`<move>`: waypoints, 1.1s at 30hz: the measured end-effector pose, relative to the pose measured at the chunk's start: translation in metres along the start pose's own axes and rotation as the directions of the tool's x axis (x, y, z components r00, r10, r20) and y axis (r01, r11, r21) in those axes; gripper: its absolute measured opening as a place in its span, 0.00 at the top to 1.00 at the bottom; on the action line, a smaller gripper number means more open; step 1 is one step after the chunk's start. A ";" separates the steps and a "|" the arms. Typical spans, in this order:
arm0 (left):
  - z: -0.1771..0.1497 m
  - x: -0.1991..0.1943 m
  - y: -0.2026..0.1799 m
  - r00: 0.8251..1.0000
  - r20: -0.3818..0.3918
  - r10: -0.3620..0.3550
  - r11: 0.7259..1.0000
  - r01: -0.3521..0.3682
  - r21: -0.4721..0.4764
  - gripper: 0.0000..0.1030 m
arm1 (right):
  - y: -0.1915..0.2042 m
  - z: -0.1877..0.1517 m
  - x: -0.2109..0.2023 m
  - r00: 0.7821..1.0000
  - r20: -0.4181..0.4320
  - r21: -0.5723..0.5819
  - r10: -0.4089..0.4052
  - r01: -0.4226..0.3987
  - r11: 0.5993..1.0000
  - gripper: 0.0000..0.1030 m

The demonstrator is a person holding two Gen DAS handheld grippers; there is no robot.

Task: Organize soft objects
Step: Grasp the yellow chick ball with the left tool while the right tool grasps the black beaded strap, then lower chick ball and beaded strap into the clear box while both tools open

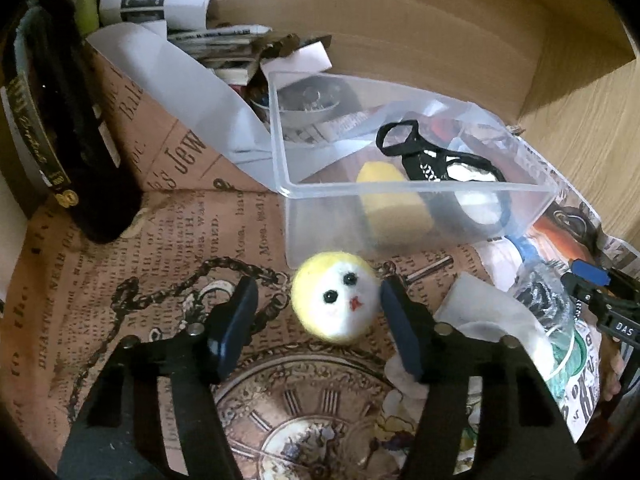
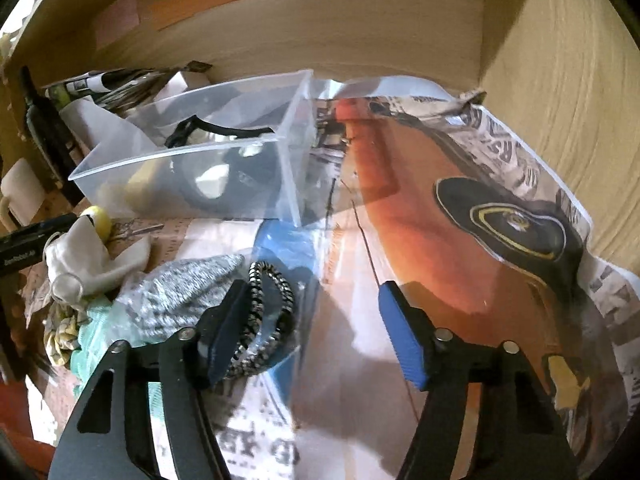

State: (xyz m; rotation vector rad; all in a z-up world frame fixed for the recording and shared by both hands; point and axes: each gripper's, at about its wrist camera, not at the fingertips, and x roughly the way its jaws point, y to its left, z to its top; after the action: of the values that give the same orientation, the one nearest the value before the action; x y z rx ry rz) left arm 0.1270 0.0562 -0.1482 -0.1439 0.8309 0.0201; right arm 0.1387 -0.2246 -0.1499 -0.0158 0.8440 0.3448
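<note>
A yellow-and-white felt ball with a face (image 1: 335, 297) lies on the printed paper in front of the clear plastic bin (image 1: 416, 192). My left gripper (image 1: 318, 300) is open, its pads either side of the ball, the right pad close to it. The bin holds a yellow sponge (image 1: 390, 200) and a black strap item (image 1: 436, 160). My right gripper (image 2: 316, 312) is open and empty above the paper; it also shows at the right edge of the left wrist view (image 1: 592, 284). A black-and-white braided band (image 2: 264, 320) in a clear bag lies by its left finger. The bin (image 2: 192, 168) stands ahead-left.
A dark bottle (image 1: 60, 120) stands at the left. Papers and boxes (image 1: 168, 12) pile up behind the bin. A white cloth (image 1: 492, 308), a grey knit item (image 2: 180, 296), green fabric (image 2: 96, 336) and a white mug (image 2: 20, 192) lie nearby. Wooden walls (image 2: 560, 80) enclose the space.
</note>
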 end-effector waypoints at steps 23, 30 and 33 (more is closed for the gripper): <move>0.010 -0.060 -0.002 0.987 0.158 -0.020 1.000 0.016 0.026 0.58 | 0.015 0.026 -0.026 0.992 0.123 -0.063 0.036 -0.029 0.998 0.93; 0.037 -0.081 -0.005 0.968 0.248 -0.035 0.999 0.024 0.044 0.58 | 0.031 0.062 -0.045 0.968 0.242 -0.114 0.066 -0.039 0.993 0.93; 0.049 -0.079 -0.007 0.965 0.261 -0.041 0.998 0.027 0.056 0.58 | 0.039 0.078 -0.043 0.958 0.271 -0.135 0.092 -0.057 0.989 0.93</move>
State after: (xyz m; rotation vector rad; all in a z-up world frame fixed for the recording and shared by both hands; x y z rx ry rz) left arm 0.1102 0.0585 -0.0567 -0.1039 0.5638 -0.0143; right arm 0.1570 -0.1886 -0.0614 -0.0524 0.5449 0.4600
